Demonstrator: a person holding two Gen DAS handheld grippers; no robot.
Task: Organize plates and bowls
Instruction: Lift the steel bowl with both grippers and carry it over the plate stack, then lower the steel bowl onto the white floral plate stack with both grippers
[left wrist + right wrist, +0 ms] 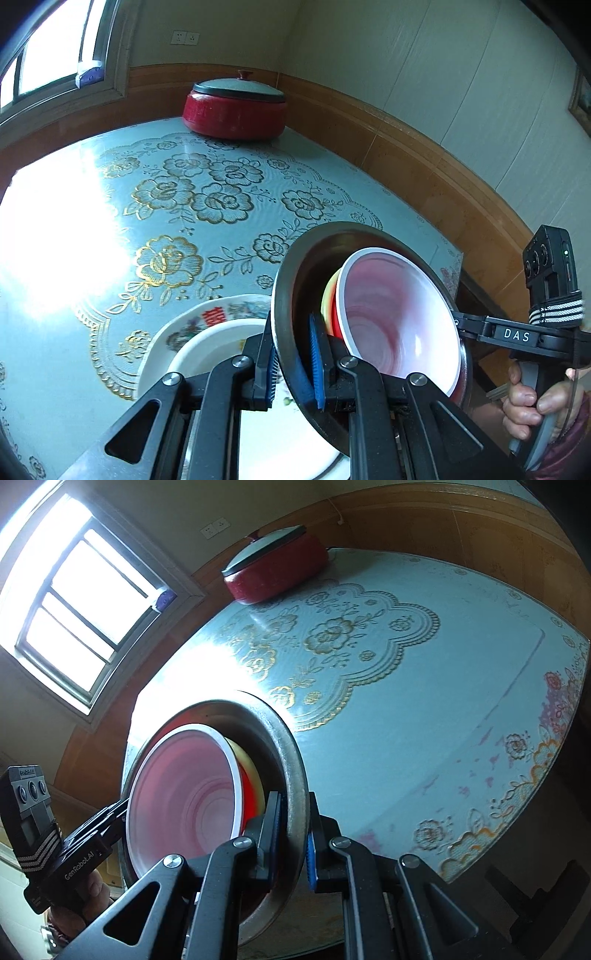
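A dark metal basin (314, 258) is held off the table by both grippers on opposite sides of its rim. Inside it lies a pink bowl with a white rim (399, 314), nested on a red and a yellow bowl (328, 295). My left gripper (293, 354) is shut on the near rim, and my right gripper (458, 326) clamps the far rim. In the right wrist view, my right gripper (295, 827) is shut on the basin (291, 760) rim, with the pink bowl (184, 805) and my left gripper (123, 808) beyond. Below the basin, a white plate (210, 347) rests on a flowered plate (177, 332).
A red pot with a grey lid (236, 107) (277, 568) stands at the table's far corner by the wood-panelled wall. The table (221, 192) has a blue cloth with gold flowers; its edge (456, 258) is close on the right. A person's hand (524, 398) grips the right handle.
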